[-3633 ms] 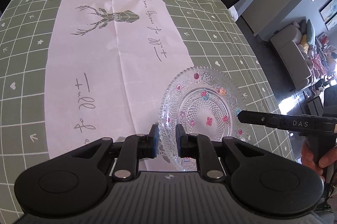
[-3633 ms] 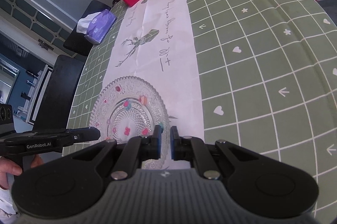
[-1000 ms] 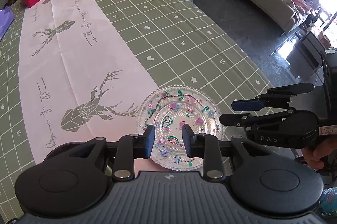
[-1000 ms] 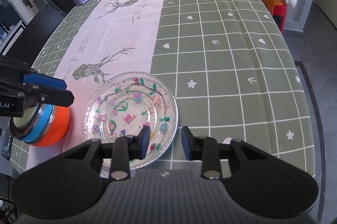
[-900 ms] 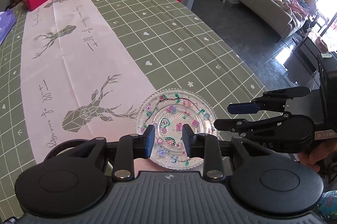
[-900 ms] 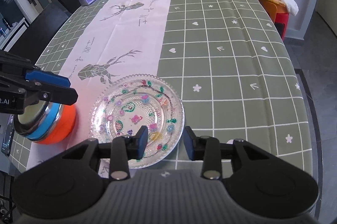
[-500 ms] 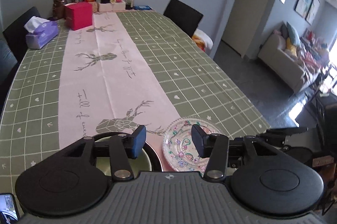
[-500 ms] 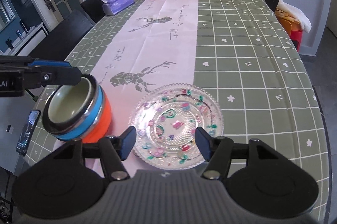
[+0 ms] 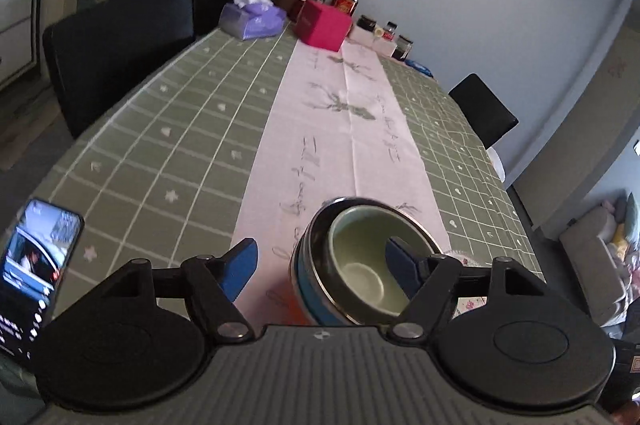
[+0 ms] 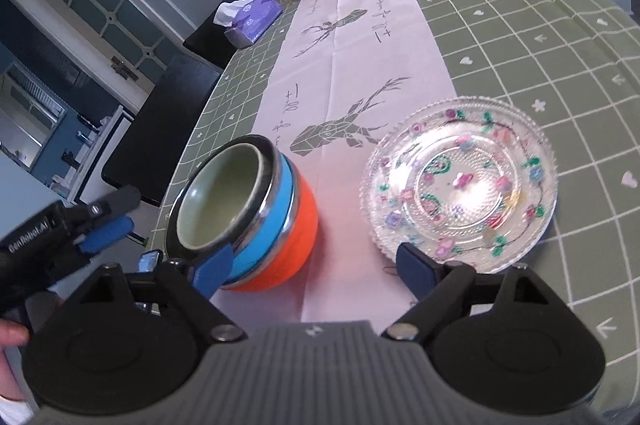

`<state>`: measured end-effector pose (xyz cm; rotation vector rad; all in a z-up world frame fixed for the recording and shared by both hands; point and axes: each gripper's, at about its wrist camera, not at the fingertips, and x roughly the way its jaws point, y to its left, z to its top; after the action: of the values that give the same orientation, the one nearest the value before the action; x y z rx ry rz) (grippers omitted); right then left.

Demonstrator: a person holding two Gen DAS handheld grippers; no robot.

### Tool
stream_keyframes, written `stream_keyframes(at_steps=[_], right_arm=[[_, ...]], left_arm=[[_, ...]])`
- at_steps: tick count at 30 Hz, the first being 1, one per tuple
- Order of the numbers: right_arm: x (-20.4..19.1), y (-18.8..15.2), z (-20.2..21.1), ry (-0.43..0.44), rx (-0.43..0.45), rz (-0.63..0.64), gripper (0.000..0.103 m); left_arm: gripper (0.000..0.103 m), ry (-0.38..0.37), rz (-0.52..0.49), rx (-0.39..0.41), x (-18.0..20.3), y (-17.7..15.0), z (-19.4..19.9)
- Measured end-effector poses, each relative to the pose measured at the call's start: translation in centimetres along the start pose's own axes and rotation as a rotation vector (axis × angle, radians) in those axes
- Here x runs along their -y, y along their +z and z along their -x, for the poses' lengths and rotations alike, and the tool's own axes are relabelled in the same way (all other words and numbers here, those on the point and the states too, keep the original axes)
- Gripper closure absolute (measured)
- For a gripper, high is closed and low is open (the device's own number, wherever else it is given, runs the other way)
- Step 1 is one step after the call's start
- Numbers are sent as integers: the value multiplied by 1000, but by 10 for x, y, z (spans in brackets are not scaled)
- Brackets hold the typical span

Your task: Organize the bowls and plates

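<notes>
A nested stack of bowls [image 10: 256,213], orange below, blue above and a pale green one inside, stands on the pink runner. Right of it, a patterned glass plate [image 10: 460,181] lies flat on the table. My right gripper [image 10: 316,269] hangs near the table's front edge, before the gap between stack and plate. Its jaws are opening and hold nothing. My left gripper [image 10: 114,215] is left of the stack and apart from it, jaws opening and empty. In the left wrist view the bowl stack [image 9: 360,265] shows behind the right finger of the left gripper [image 9: 320,265].
A phone [image 9: 36,265] lies at the table's front left corner. A purple tissue box [image 9: 252,19], a red box [image 9: 324,25] and bottles stand at the far end. Black chairs [image 9: 120,37] line the left side. The green checked tablecloth [image 10: 520,25] stretches beyond the plate.
Both grippers, earlier shut on the glass plate's rim, have let go and opened wide. The plate now lies beside the bowl stack. The left gripper swung left from the plate toward the bowls.
</notes>
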<state>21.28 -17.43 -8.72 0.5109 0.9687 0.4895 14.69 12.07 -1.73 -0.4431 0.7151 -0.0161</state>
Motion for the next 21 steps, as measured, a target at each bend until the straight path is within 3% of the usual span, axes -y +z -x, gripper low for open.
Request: stream_keyframes(at_steps=[8,11,21], right_arm=[[-4,12,-29,8,-49,-81,13],[-8,17,-40,28,-82,-98,12],[-21,43,-73,-34,-239,-30,15]], left_arm=[[17,-40,185,-97,-30,-9,-24],[17,-34,177,-129,-30,-6,-36],[17,-65,110,-306,-26,3,-69]])
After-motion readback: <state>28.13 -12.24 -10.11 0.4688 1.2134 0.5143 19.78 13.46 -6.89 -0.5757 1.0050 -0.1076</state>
